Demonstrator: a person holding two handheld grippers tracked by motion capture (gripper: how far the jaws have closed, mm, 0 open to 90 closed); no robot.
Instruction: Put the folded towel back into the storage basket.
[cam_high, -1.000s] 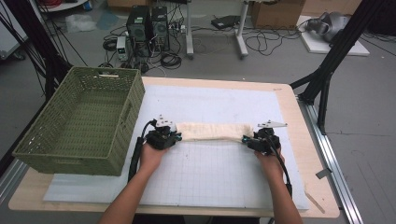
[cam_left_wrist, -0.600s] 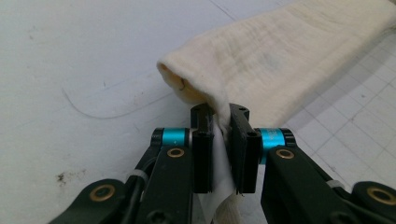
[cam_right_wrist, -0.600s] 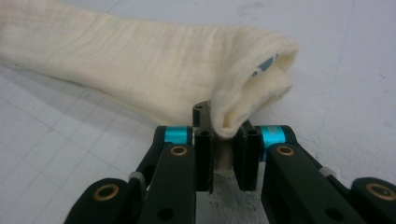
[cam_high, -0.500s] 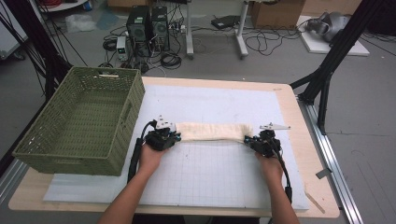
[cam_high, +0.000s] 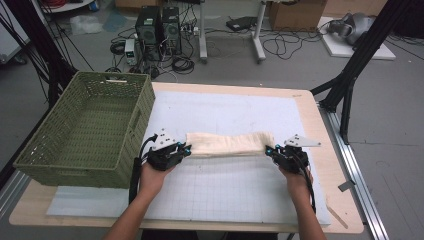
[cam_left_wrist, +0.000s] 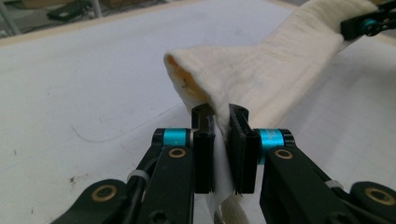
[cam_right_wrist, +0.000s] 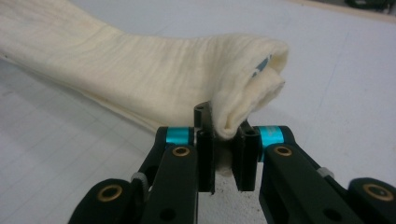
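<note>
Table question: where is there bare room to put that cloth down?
The white mat lies bare between the cloth and the table's far edge, and again on the near side between the person's forearms. The left side is crowded by the green basket.

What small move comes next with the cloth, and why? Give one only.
Probably lift both ends together and carry the cream cloth toward the green basket. The left gripper and the right gripper are each shut on one end, the cloth stretched between them over the white mat.

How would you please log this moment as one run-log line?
left gripper: shut on cream folded cloth | right gripper: shut on the other end | cloth: stretched between both over white mat | green woven basket: left of the cloth
</note>
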